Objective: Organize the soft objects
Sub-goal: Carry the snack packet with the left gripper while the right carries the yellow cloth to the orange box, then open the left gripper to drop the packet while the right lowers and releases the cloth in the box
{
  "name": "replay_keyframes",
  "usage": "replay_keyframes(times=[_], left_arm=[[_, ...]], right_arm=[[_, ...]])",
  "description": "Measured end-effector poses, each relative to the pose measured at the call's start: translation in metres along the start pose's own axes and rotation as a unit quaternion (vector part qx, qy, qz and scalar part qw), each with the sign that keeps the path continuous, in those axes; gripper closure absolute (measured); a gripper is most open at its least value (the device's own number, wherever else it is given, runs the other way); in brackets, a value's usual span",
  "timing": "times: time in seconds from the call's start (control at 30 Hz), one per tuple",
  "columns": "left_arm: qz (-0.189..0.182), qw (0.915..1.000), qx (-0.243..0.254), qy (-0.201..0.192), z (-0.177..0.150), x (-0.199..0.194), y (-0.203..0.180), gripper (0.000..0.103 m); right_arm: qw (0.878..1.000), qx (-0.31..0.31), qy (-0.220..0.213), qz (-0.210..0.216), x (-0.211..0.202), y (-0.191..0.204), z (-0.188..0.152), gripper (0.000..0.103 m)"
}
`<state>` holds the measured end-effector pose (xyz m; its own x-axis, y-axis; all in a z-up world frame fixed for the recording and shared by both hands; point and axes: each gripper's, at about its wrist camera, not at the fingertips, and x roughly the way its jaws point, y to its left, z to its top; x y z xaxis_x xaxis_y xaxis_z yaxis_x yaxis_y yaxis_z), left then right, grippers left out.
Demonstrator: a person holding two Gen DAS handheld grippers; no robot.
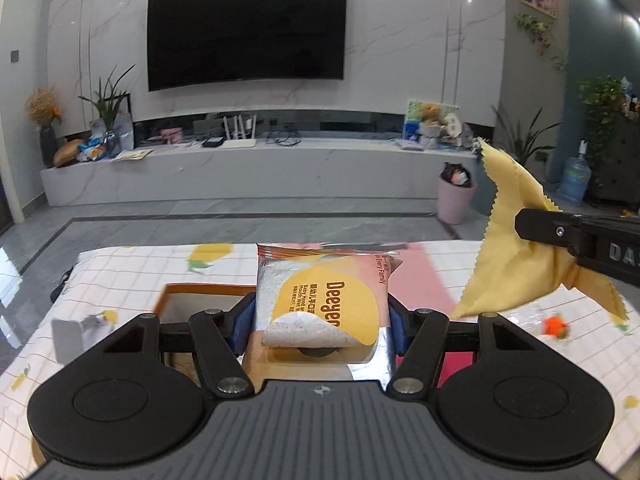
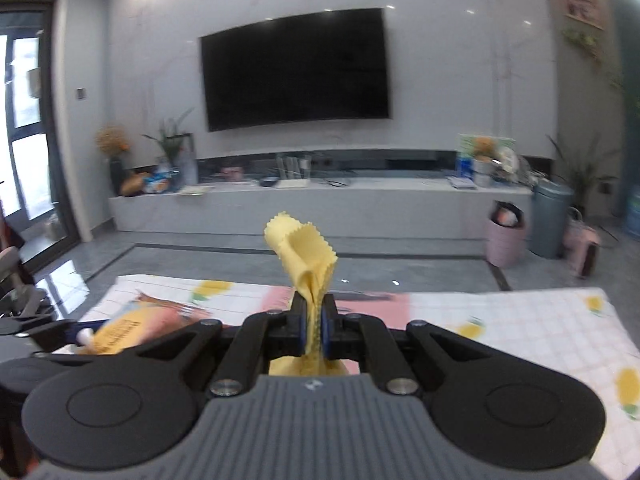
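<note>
Yellow cloth (image 2: pixel 305 256) with a pinked, zigzag edge is pinched in the clenched right tongs (image 2: pixel 314 330), bunched between the blue pads so that one end curls up above the fingers and the rest hangs below them, clear of the bench (image 2: pixel 520 320). From the left wrist view the same cloth drapes off the right tongs at the far right, beside and slightly above the wet-wipes pack (image 1: pixel 324 300). That pack, silver foil with a yellow and pink label, sits gripped between the blue pads of the left tongs (image 1: pixel 322 320), its sides pressed by both pads and its far end sticking out forward, lifted off the bench. Just behind the left fingers an open wooden box (image 1: pixel 200 294) stands on the bench; what shows of its inside looks bare. A small white box (image 1: pixel 70 336) lies near the left edge of the checked, lemon-printed cover, and a small orange object (image 1: pixel 554 326) lies on the right. Beyond the bench are a grey tiled floor, a pink bin (image 1: pixel 456 198) stuffed with rubbish, and a wall-mounted television (image 1: pixel 246 30)
</note>
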<state>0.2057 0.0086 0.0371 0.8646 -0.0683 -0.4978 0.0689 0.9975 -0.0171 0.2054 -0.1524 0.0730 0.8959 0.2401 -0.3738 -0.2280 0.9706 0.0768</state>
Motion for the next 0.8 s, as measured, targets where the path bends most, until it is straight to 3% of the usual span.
replay_keyframes(times=[0.13, 0.23, 0.37, 0.5, 0.63, 0.7, 0.8], left_arm=[[0.014, 0.9995, 0.003, 0.027, -0.009, 0.036, 0.018, 0.031], [0.016, 0.9975, 0.011, 0.068, -0.019, 0.063, 0.026, 0.031], [0.002, 0.9946, -0.035, 0.098, -0.028, 0.085, 0.037, 0.031], [-0.01, 0.9944, -0.033, 0.1, -0.032, 0.092, 0.036, 0.029], [-0.018, 0.9956, -0.036, 0.085, -0.036, 0.087, 0.039, 0.012], [-0.024, 0.9967, -0.051, 0.06, -0.035, 0.077, 0.045, 0.011], [-0.028, 0.9961, -0.054, 0.064, -0.028, 0.065, 0.05, 0.011]], right_arm=[[1.0, -0.001, 0.009, 0.028, 0.019, 0.032, -0.008, 0.099], [0.999, -0.006, 0.028, 0.045, 0.031, 0.043, -0.016, 0.099], [0.997, -0.03, 0.046, 0.047, 0.041, 0.048, -0.027, 0.099], [0.996, -0.043, 0.06, 0.04, 0.047, 0.05, -0.038, 0.099], [0.997, -0.037, 0.066, 0.03, 0.049, 0.049, -0.045, 0.099], [0.996, -0.032, 0.071, 0.032, 0.049, 0.049, -0.046, 0.099], [0.996, -0.038, 0.074, 0.027, 0.045, 0.05, -0.046, 0.099]])
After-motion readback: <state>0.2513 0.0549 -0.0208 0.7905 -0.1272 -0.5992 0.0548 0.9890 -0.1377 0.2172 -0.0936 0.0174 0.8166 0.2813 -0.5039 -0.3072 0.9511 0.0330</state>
